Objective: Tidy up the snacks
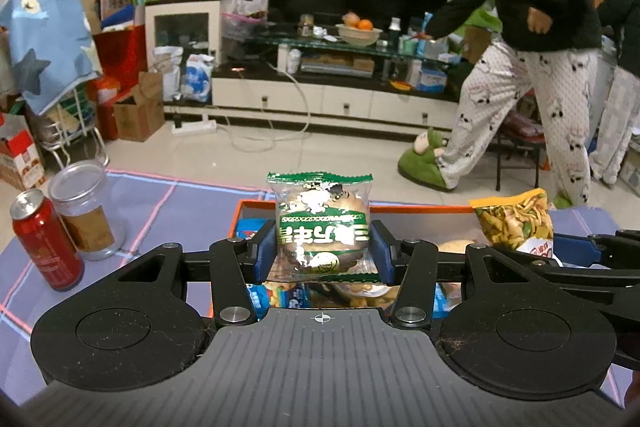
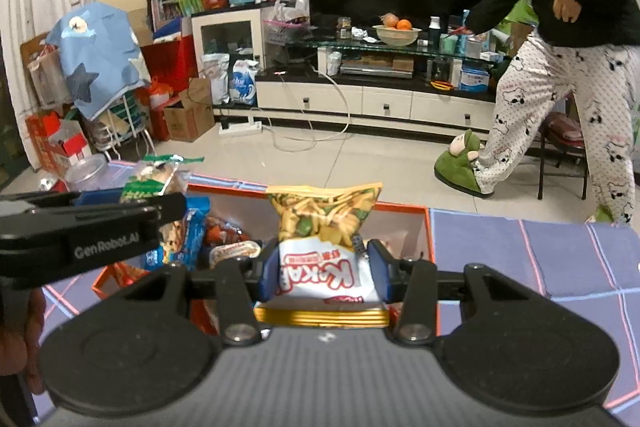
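at the far left of the desk [image 1: 192,211], which is covered in a purple cloth with pink grid lines, a red drink can [image 1: 45,239] stands upright just beside a clear plastic jar with a brown band [image 1: 86,209], both apart from the snacks and likely left out of the sorting. next comes the left claw [image 1: 323,251], its blue pads clamped on the sides of a clear and green snack packet with a brown bun inside [image 1: 322,227]; the packet is held upright above the open orange cardboard box [image 2: 424,227], so the grip on its middle keeps the crinkly ends free. in the box lie more wrapped snacks, among them a blue biscuit packet [image 2: 188,231], which suggests the box is the snacks' store. further right, the right claw [image 2: 323,273] is closed on the white lower half of a yellow chip bag printed with fries [image 2: 326,223], also upright over the box, its gold sealed edge nearest the camera. both claws point forward and somewhat downward, side by side, the left one's black arm crossing the left edge of the right wrist view. whether the packets are going in or coming out cannot be told. in the room beyond, a person in a dark top and patterned trousers [image 1: 532,67] walks past a television.
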